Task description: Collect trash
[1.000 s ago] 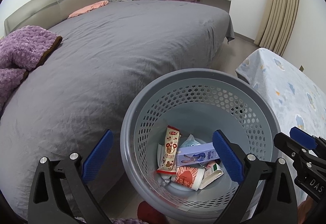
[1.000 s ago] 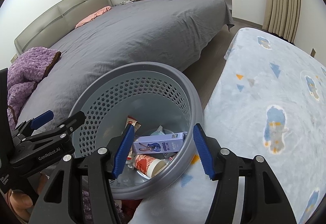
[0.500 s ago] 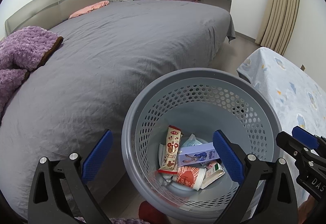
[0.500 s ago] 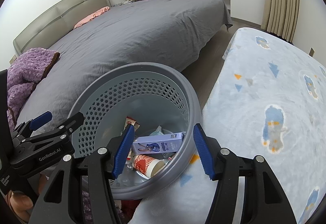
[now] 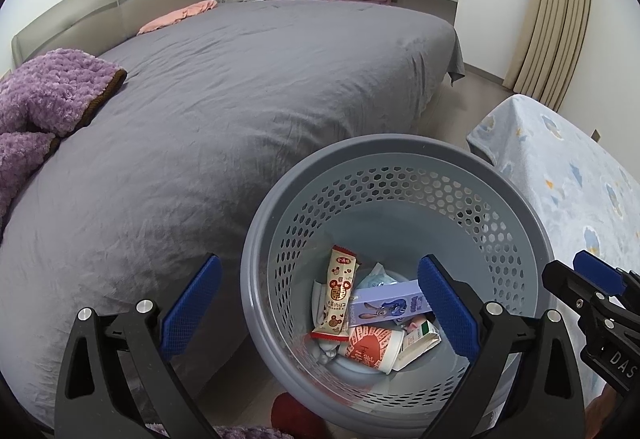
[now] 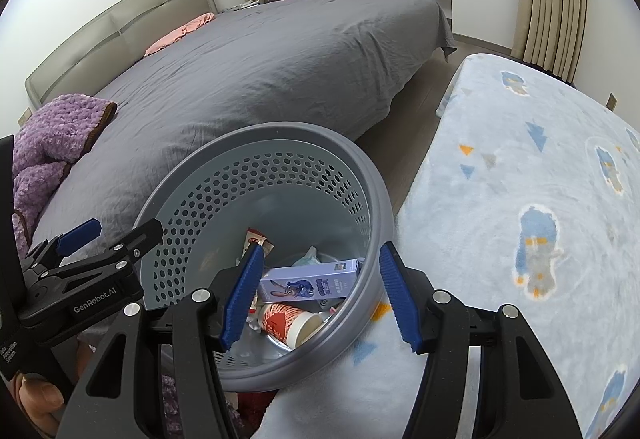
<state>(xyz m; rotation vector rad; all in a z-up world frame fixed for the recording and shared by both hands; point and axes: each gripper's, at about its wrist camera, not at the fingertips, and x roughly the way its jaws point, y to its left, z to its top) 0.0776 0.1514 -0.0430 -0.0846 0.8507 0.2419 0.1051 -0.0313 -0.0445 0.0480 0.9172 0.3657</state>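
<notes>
A grey perforated trash basket (image 5: 256,239) stands on the floor between the bed and a low blue-blanketed surface; it also shows in the right wrist view (image 6: 376,199). Inside lie a snack wrapper (image 5: 339,287), a purple carton (image 5: 384,305), a red-and-white paper cup (image 5: 372,347) and other scraps. My left gripper (image 5: 320,303) is open and empty above the basket's near rim. My right gripper (image 6: 320,295) is open and empty over the basket's right side. The left gripper also shows in the right wrist view (image 6: 112,235).
A large bed with a grey cover (image 5: 240,87) fills the left and middle. A purple fuzzy blanket (image 5: 44,95) lies at its left edge, a pink pillow (image 5: 180,15) at the head. A light blue patterned blanket (image 6: 520,199) covers the surface on the right. Curtains (image 5: 552,11) hang behind.
Both grippers have drawn back and up a little from the basket. The trash inside has not moved.
</notes>
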